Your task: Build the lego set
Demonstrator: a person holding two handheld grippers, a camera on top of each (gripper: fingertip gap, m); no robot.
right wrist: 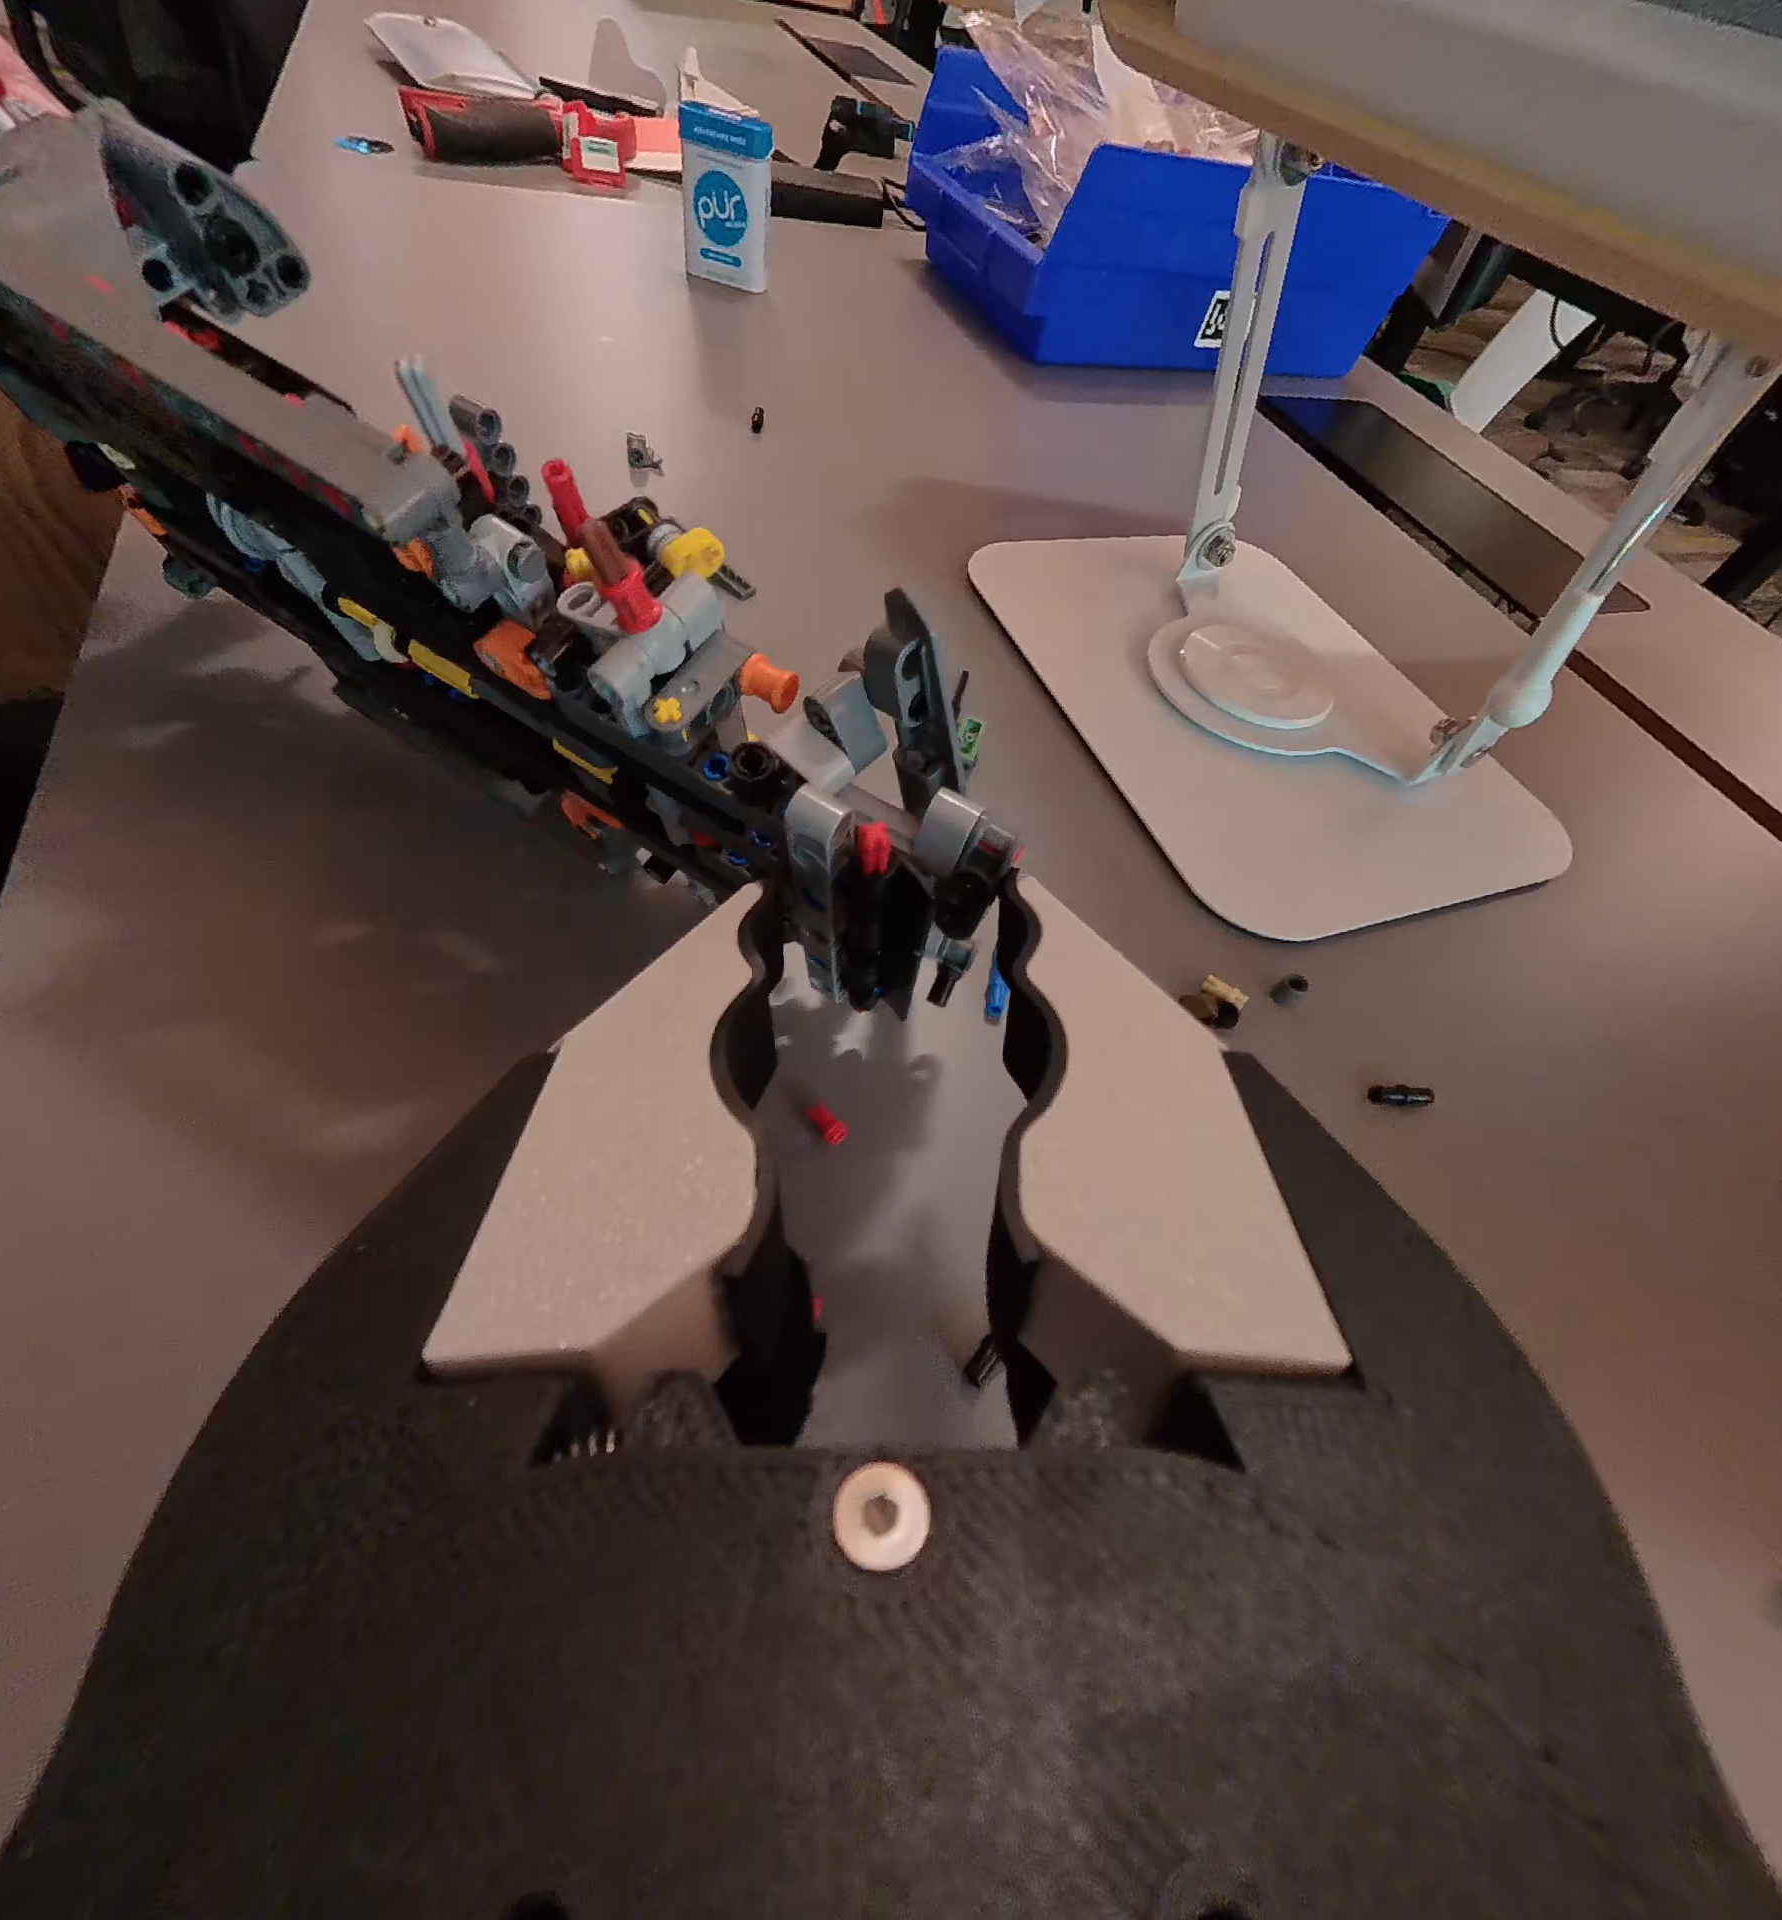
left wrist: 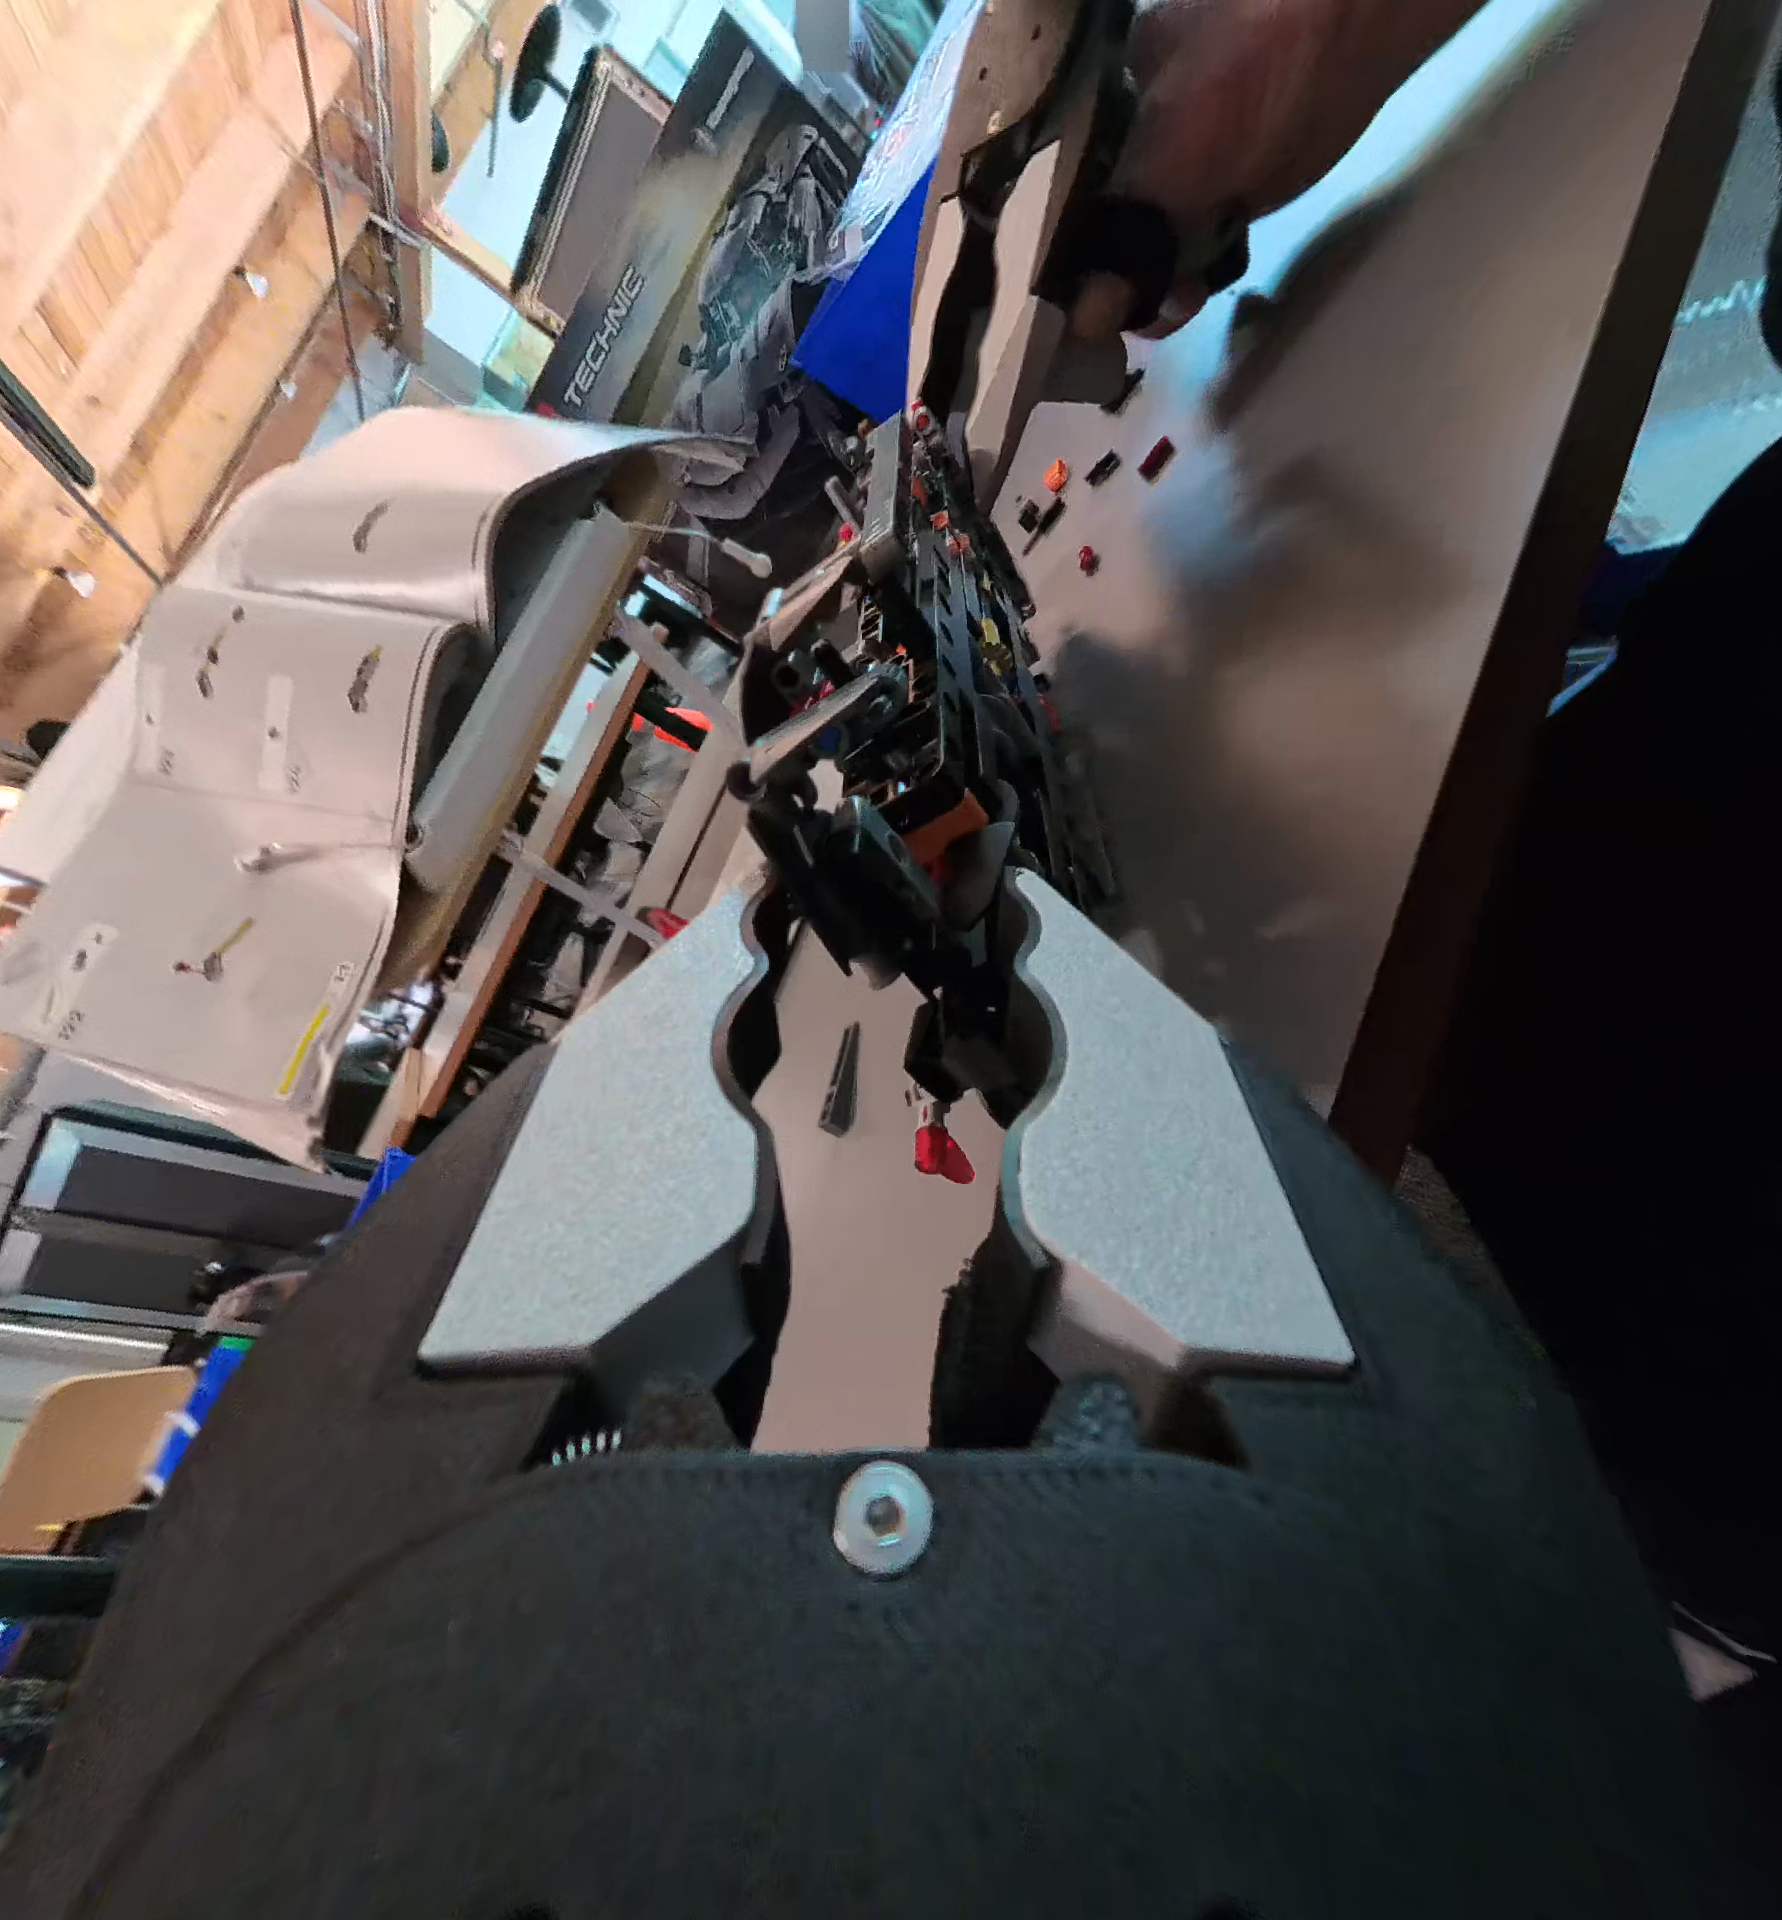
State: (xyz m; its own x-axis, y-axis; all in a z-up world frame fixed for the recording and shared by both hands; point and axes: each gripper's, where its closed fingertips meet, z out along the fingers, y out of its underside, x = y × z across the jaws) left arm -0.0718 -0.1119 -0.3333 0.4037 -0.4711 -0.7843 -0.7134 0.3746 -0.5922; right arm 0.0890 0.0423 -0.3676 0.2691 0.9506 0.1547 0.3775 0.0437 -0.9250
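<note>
Right wrist view shows the grey tabletop [right wrist: 970,457] carrying a white stand base [right wrist: 1271,748], a blue bin [right wrist: 1126,270] and a small printed white-and-blue pack [right wrist: 726,203]; writing not transcribed. The long lego assembly [right wrist: 575,665] is lifted clear, each end pinched: right gripper [right wrist: 882,935] on one, left gripper [left wrist: 887,914] on the other. Judged mid-build, repositioning; next calls for steadying before adding loose pieces like the red pin [right wrist: 825,1124].
</note>
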